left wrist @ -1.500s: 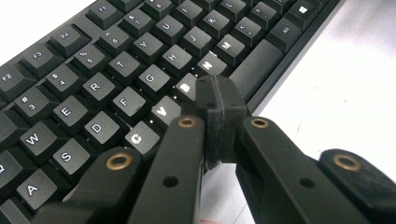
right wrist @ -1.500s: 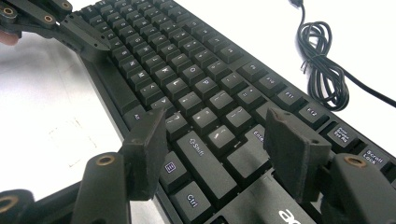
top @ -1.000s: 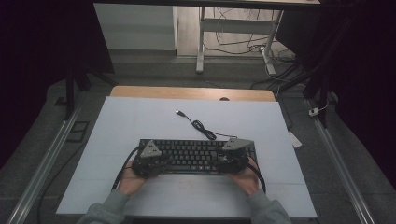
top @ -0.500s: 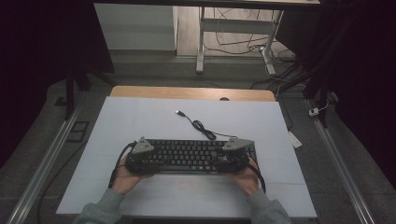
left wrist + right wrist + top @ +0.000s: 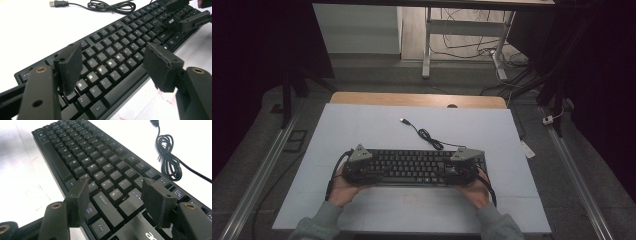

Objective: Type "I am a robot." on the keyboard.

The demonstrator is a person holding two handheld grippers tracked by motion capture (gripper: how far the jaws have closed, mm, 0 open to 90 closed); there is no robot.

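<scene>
My left gripper (image 5: 112,67) has just been opening over the stiff, light keyboard (image 5: 412,167); right gripper (image 5: 115,200) wide. I grip its ends.

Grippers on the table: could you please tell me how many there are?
2: the left gripper sits at the keyboard's left end, and the right gripper at its right end.
</scene>
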